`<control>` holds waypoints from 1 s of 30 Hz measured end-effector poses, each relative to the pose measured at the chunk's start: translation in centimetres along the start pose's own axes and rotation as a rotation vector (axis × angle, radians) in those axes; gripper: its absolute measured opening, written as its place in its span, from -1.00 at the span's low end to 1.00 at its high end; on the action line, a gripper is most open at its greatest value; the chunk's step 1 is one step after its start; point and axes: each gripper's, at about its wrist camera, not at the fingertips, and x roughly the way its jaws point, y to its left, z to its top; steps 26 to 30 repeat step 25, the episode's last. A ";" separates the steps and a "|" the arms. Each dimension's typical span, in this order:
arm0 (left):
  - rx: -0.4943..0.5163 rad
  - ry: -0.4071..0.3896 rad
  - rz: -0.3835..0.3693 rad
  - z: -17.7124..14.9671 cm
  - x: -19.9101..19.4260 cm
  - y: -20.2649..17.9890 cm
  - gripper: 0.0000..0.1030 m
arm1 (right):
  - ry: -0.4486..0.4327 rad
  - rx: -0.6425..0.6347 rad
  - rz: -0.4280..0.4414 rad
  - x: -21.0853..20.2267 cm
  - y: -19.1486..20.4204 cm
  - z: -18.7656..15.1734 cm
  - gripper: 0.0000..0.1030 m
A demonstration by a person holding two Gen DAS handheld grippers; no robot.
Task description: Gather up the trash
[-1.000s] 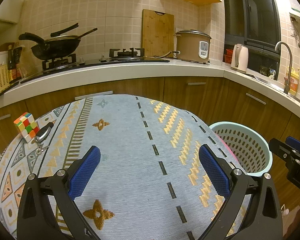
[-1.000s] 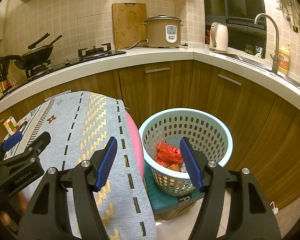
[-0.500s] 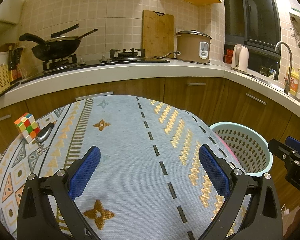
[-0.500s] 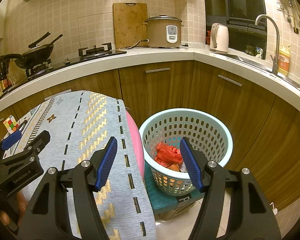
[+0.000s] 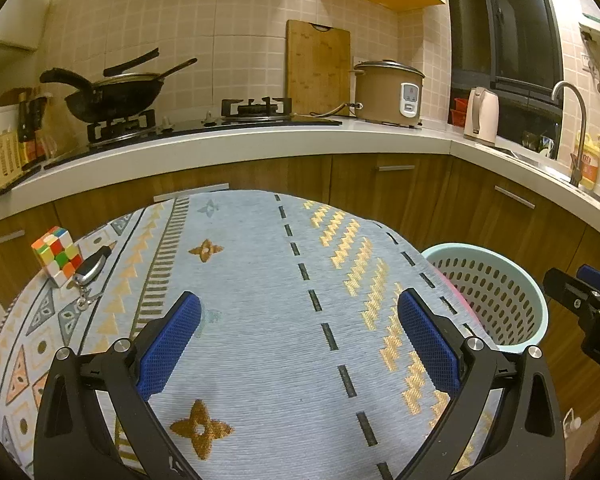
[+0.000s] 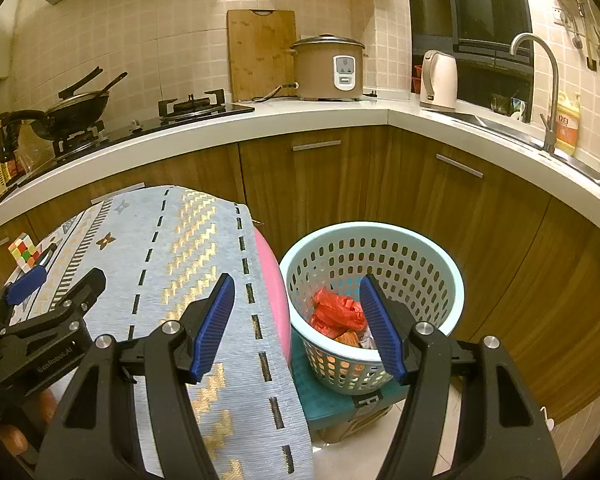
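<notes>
A pale green perforated basket [image 6: 420,264] stands to the right of the table on a teal stool [image 6: 320,392]. Red crumpled plastic trash [image 6: 336,312] and other scraps lie inside it. It also shows in the left wrist view [image 5: 500,292]. My right gripper [image 6: 296,320] is open and empty, hovering above the basket's left rim and the table edge. My left gripper [image 5: 298,340] is open and empty above the patterned tablecloth [image 5: 260,320]. No loose trash shows on the cloth.
A Rubik's cube [image 5: 58,254] and a car key with keyring [image 5: 90,270] lie at the table's far left. Wooden cabinets [image 6: 420,184] and a white counter curve behind, with wok, cutting board, rice cooker, kettle and tap.
</notes>
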 end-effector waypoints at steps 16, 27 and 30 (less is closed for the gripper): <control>0.013 -0.026 0.034 -0.1 -0.5 -0.6 0.86 | -0.002 -0.003 0.002 0.0 0.0 0.3 0.19; 0.018 -0.021 0.013 -0.1 -0.6 -0.8 0.86 | 0.003 -0.004 0.004 0.2 -0.1 0.2 0.19; 0.018 -0.021 0.013 -0.1 -0.6 -0.8 0.86 | 0.003 -0.004 0.004 0.2 -0.1 0.2 0.19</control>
